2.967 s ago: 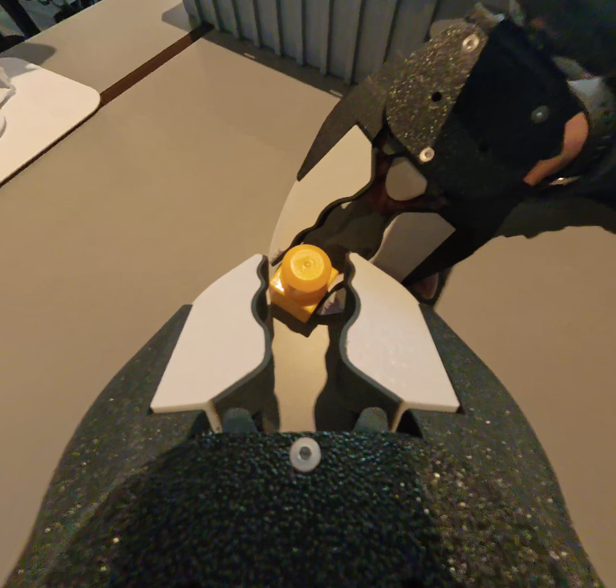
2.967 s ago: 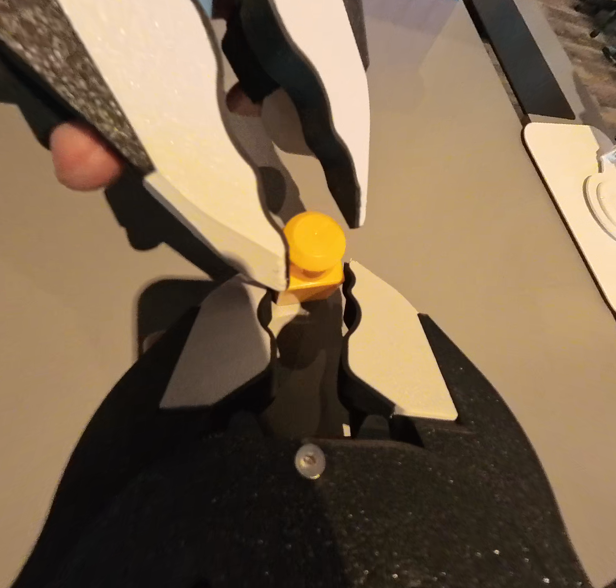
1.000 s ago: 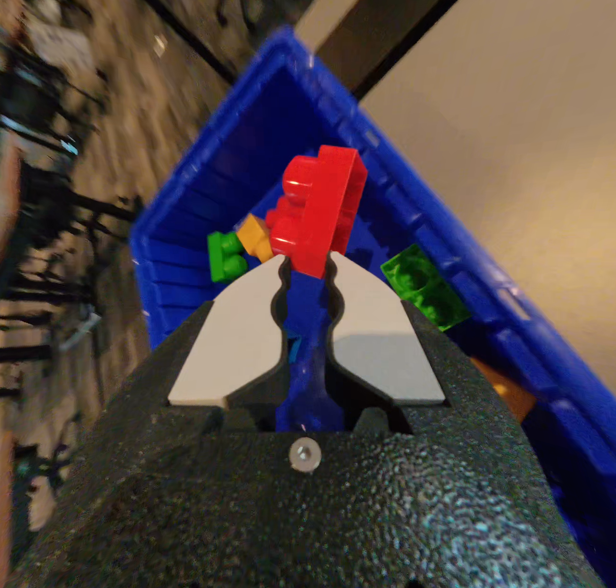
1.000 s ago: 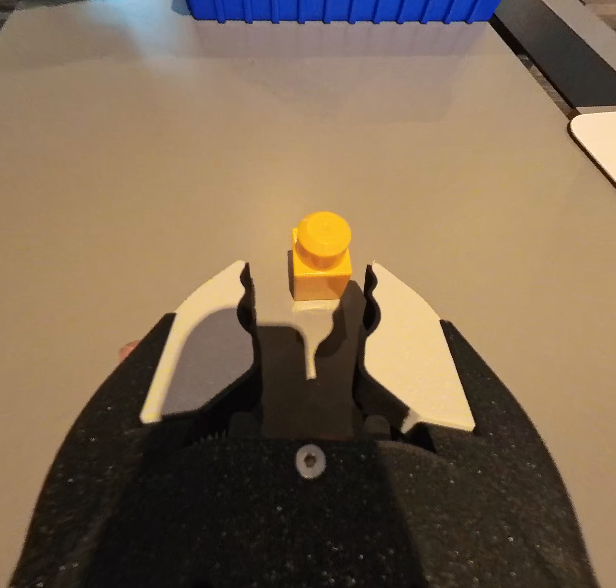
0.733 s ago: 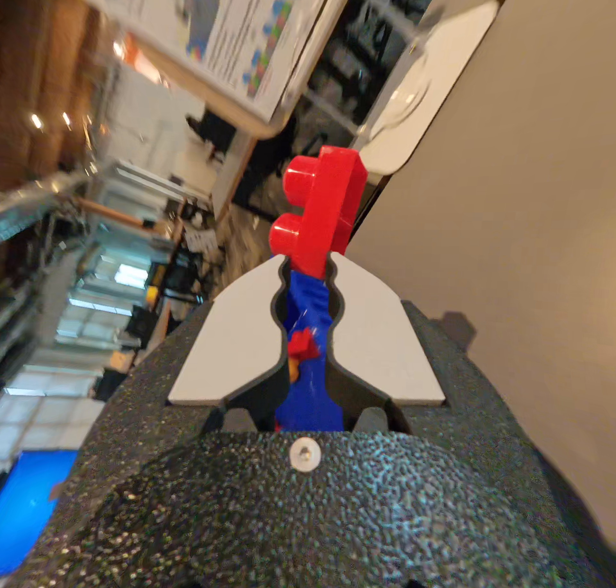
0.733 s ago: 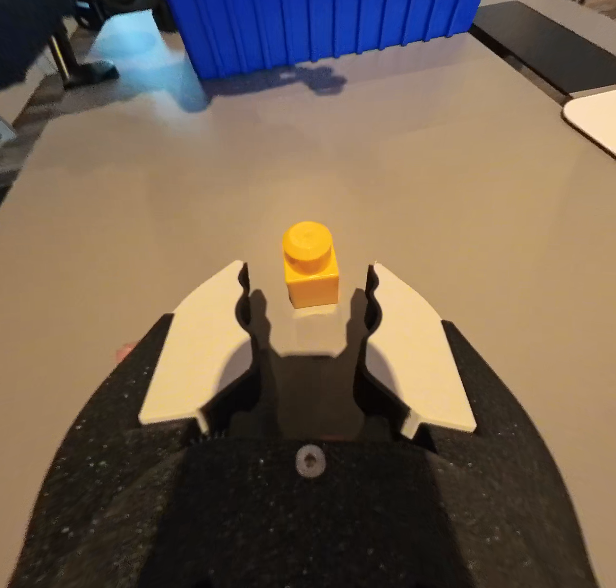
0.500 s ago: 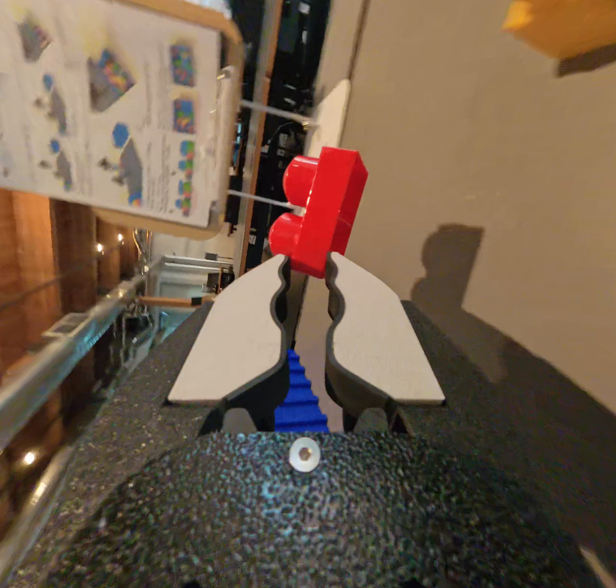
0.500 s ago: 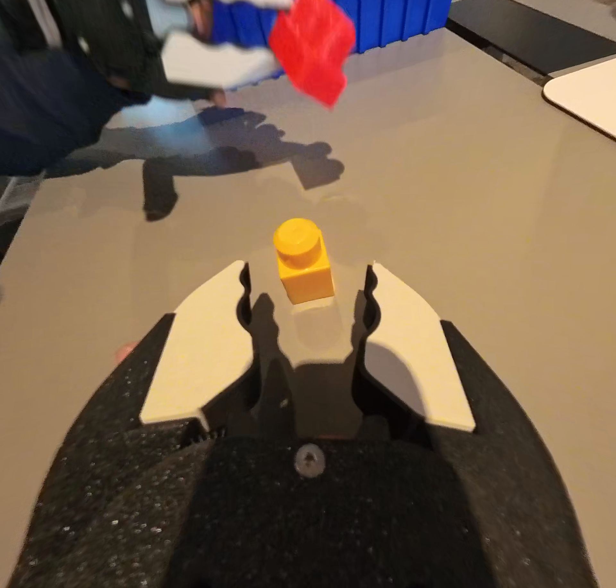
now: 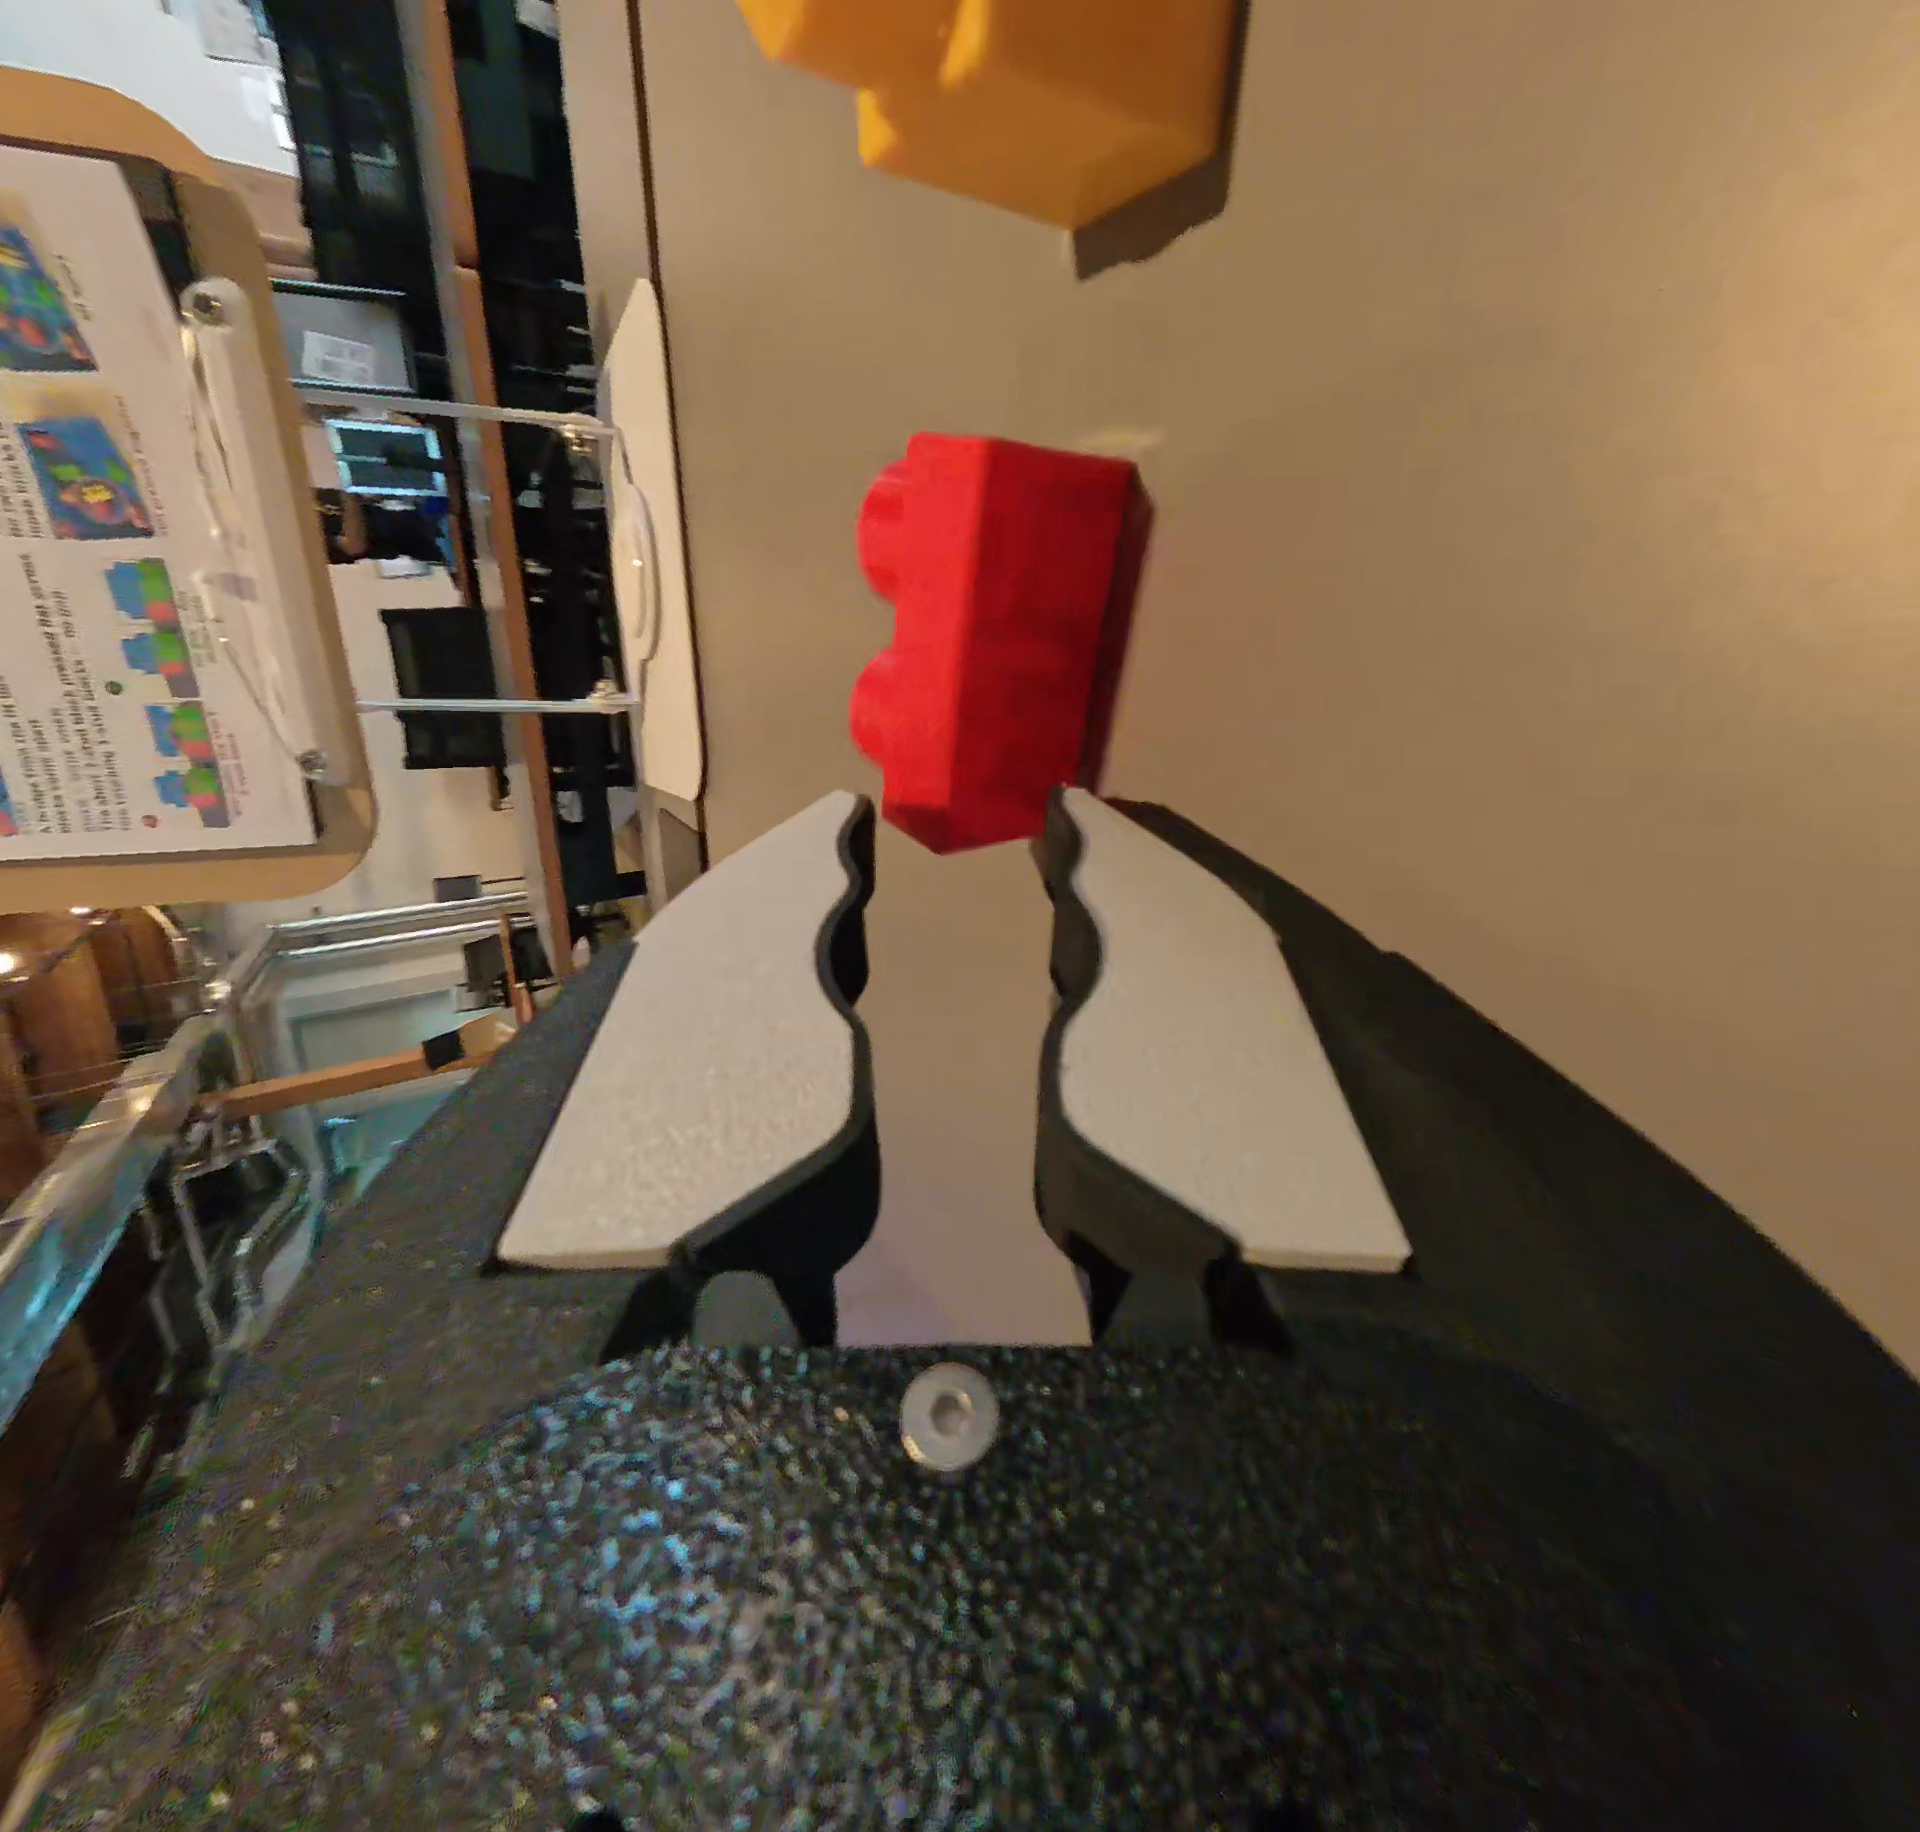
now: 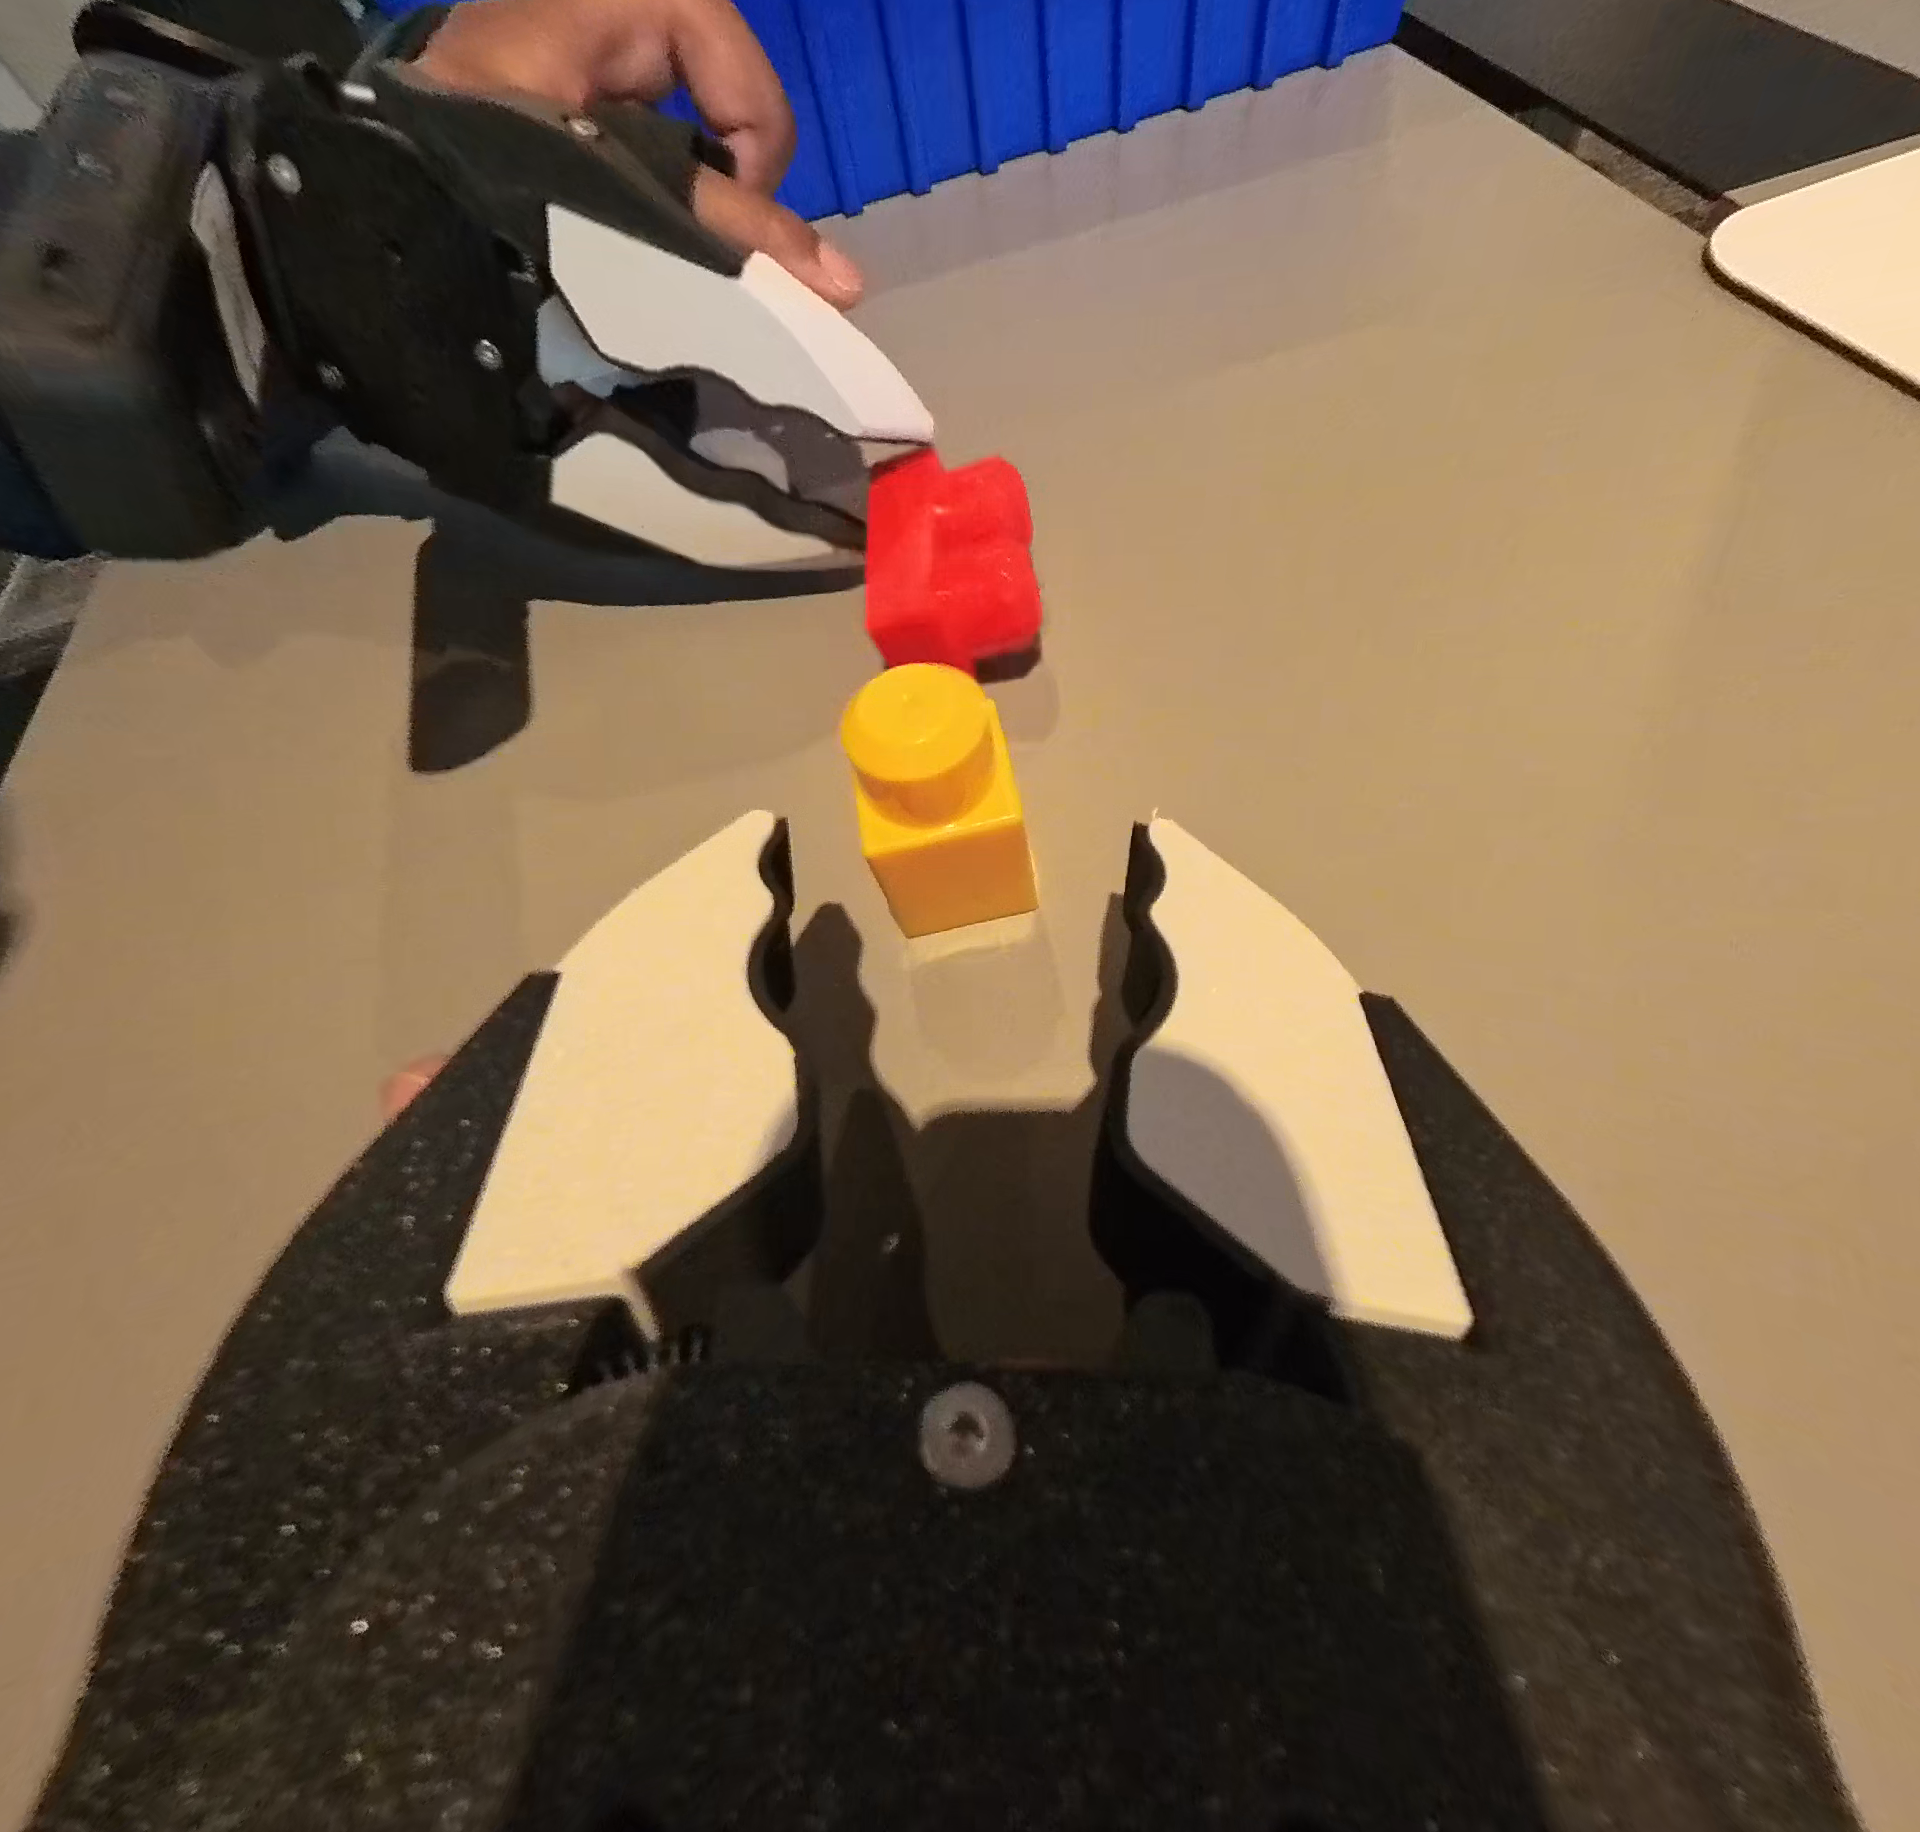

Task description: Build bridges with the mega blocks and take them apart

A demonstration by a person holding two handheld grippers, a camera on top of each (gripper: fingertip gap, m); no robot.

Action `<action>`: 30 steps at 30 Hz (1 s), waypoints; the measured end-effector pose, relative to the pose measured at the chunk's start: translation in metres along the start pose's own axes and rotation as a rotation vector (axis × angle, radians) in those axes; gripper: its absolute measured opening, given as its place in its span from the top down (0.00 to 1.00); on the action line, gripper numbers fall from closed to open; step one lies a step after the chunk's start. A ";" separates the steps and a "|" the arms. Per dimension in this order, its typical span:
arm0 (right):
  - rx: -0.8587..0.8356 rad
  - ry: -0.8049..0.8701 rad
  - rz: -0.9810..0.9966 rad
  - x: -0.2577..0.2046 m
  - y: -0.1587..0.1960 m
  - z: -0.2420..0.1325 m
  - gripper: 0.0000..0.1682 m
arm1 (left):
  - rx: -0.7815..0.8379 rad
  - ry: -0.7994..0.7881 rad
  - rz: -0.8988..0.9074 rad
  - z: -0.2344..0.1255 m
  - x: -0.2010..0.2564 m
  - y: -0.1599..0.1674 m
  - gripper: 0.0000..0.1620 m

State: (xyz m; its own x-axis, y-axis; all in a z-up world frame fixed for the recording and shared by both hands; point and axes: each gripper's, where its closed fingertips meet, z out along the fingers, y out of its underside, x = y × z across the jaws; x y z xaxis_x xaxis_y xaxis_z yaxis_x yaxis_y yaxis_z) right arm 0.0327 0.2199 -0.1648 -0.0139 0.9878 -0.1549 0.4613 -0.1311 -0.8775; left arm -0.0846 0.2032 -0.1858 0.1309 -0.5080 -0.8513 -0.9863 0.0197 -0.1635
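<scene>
On the tan table point(image 10: 1351, 639) by the blue bin point(image 10: 1039, 37), my left gripper point(image 9: 956, 821) looks spread around the red block point(image 10: 951, 567), right gripper point(image 10: 961, 826) spread near the yellow block point(image 10: 940, 811), so red might tumble into it.

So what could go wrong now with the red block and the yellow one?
The left gripper has its jaws apart right at the red block, which sits on the table. A nudge from a fingertip could slide or tip it.

The red block sits very close behind the yellow block, so a bump could knock that over too.

The right gripper is open around the yellow block and could topple it if it closes off-centre.
</scene>
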 end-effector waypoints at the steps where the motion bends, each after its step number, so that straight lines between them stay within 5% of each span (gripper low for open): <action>1: -0.002 0.001 -0.002 0.000 0.000 0.000 0.63 | -0.001 0.022 -0.015 -0.001 0.002 0.001 0.78; 6: -0.007 0.004 -0.009 -0.001 0.001 0.001 0.63 | -0.005 0.068 -0.124 -0.015 -0.001 0.005 0.74; 11: -0.005 0.003 -0.011 -0.001 0.001 0.000 0.63 | 0.034 0.064 -0.495 -0.056 -0.048 0.034 0.75; 15: -0.007 -0.001 -0.010 -0.002 0.001 0.000 0.63 | -0.110 -0.044 -0.804 -0.105 -0.109 0.128 0.76; 19: -0.007 -0.002 -0.007 -0.002 0.001 0.001 0.63 | -0.349 -0.012 -0.993 -0.126 -0.125 0.247 0.75; 23: -0.015 0.003 -0.015 -0.002 0.002 0.002 0.63 | -0.561 0.083 -0.820 -0.106 -0.103 0.336 0.79; 30: -0.007 -0.008 -0.003 -0.002 0.001 0.001 0.63 | -0.705 0.173 -0.435 -0.068 -0.066 0.391 0.84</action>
State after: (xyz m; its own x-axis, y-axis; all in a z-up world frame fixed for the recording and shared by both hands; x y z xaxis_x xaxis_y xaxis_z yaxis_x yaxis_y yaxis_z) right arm 0.0326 0.2174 -0.1661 -0.0227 0.9875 -0.1558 0.4675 -0.1273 -0.8748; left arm -0.4856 0.1859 -0.1594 0.5528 -0.4719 -0.6868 -0.6906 -0.7206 -0.0607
